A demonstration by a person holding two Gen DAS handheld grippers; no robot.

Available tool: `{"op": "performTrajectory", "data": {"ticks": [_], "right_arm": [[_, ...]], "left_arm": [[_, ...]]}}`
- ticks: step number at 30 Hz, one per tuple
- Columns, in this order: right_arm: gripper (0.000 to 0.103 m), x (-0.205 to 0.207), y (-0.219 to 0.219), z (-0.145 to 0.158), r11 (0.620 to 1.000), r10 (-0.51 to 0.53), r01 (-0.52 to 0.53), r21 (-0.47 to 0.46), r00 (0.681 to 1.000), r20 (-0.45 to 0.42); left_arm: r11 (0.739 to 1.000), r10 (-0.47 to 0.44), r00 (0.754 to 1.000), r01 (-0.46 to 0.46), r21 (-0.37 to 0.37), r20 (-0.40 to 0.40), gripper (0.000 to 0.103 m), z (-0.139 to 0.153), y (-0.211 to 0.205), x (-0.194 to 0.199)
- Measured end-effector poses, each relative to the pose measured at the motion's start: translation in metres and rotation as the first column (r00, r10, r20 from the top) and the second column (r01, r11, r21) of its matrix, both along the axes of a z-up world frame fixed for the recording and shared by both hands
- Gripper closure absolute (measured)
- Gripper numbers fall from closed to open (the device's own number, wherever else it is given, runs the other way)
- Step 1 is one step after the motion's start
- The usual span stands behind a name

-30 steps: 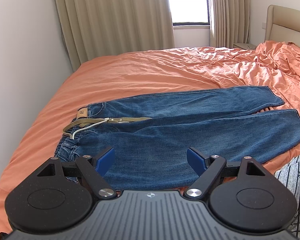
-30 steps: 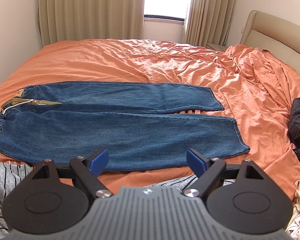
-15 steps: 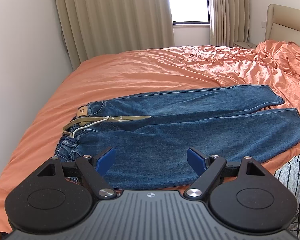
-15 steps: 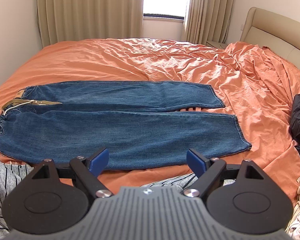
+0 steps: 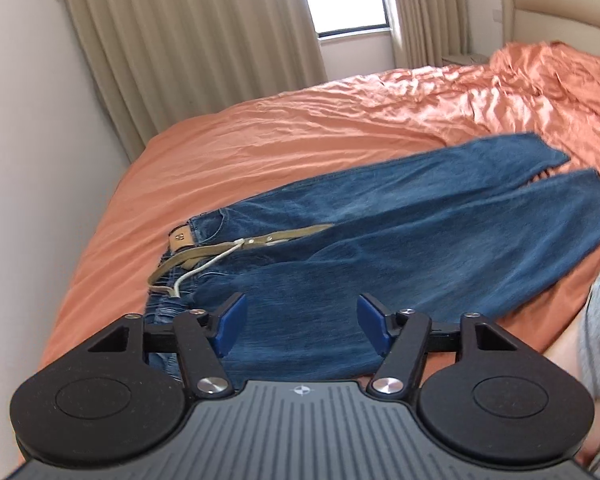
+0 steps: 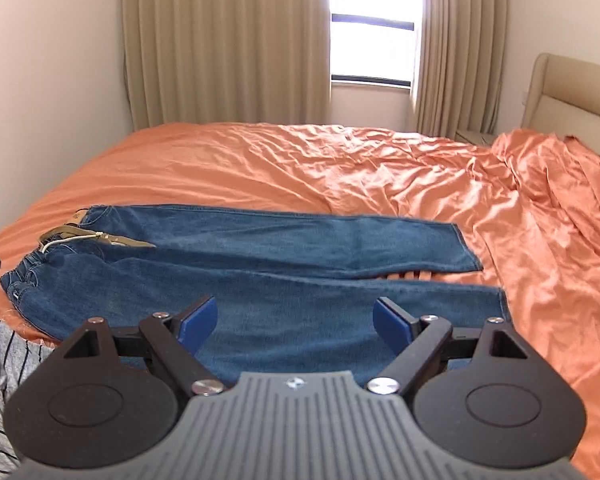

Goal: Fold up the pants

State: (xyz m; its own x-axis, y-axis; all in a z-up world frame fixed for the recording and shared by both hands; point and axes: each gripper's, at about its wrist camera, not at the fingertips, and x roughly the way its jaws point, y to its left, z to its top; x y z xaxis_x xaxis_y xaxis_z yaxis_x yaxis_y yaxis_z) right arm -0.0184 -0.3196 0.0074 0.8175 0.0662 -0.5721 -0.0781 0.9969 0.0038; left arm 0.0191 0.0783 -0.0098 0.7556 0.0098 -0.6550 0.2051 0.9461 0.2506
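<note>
Partly jaw-hidden jeans [image 6: 284, 280], near hem.

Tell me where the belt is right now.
The belt lies at the waist end of the jeans, left in both views, on the orange bedsheet near the left wall.

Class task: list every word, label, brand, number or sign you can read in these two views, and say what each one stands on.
No readable text.
Tan patch on the jeans waistband: a mark, too blurred to read.
Left tool and right tool: each body bears a small round emblem, no letters.
</note>
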Motion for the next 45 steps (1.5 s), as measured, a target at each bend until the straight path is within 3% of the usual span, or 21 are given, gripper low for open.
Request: {"op": "performTrajectory", "data": {"ticks": [4,8,13,15,19,27,29,33,34,38,41,45], "right_arm": [[0.022,0.02,-0.012,-0.001,0.999,0.012,-0.015,-0.047,0.998,-0.064],[0.025,0.037,-0.023,-0.009,0.997,0.017,-0.025,-0.069,0.993,-0.113],[0.055,0.059,-0.035,-0.016,0.996,0.005,-0.022,-0.086,0.979,-0.202],[0.059,0.067,-0.042,-0.012,0.996,-0.002,-0.018,-0.085,0.972,-0.233],[0.06,0.077,-0.058,0.004,0.993,-0.027,-0.003,-0.114,0.965,-0.262],[0.06,0.101,-0.121,0.075,0.974,-0.129,0.054,-0.221,0.932,-0.339],[0.056,0.107,-0.136,0.092,0.962,-0.137,0.036,-0.271,0.922,-0.363],[0.052,0.115,-0.164,0.095,0.924,-0.135,-0.03,-0.382,0.908,-0.398],[0.052,0.116,-0.17,0.089,0.918,-0.129,-0.043,-0.394,0.908,-0.399],[0.054,0.116,-0.187,0.046,0.896,-0.088,-0.091,-0.435,0.923,-0.373],[0.063,0.121,-0.193,0.005,0.893,-0.039,-0.139,-0.429,0.924,-0.381],[0.078,0.122,-0.184,-0.048,0.845,0.082,-0.285,-0.453,0.906,-0.416]], "left_arm": [[0.991,-0.115,0.992,0.117,0.061,-0.047,0.033,-0.007,0.036,0.01],[0.948,-0.216,0.969,0.238,0.21,-0.124,0.032,-0.033,0.061,0.018],[0.88,-0.269,0.919,0.357,0.314,-0.289,0.032,-0.084,0.083,0.039],[0.853,-0.275,0.895,0.396,0.341,-0.353,0.032,-0.104,0.086,0.047],[0.797,-0.295,0.849,0.472,0.378,-0.438,0.032,-0.138,0.092,0.058],[0.739,-0.286,0.819,0.519,0.429,-0.498,0.032,-0.173,0.088,0.073],[0.744,-0.271,0.823,0.508,0.435,-0.498,0.034,-0.177,0.086,0.074],[0.761,-0.251,0.84,0.479,0.438,-0.482,0.069,-0.172,0.083,0.069],[0.765,-0.252,0.84,0.477,0.433,-0.481,0.07,-0.169,0.084,0.069],[0.784,-0.212,0.871,0.422,0.455,-0.443,0.082,-0.153,0.08,0.072],[0.833,-0.162,0.898,0.347,0.431,-0.409,0.085,-0.131,0.075,0.078],[0.897,-0.088,0.927,0.234,0.375,-0.366,0.087,-0.11,0.074,0.094]]}}
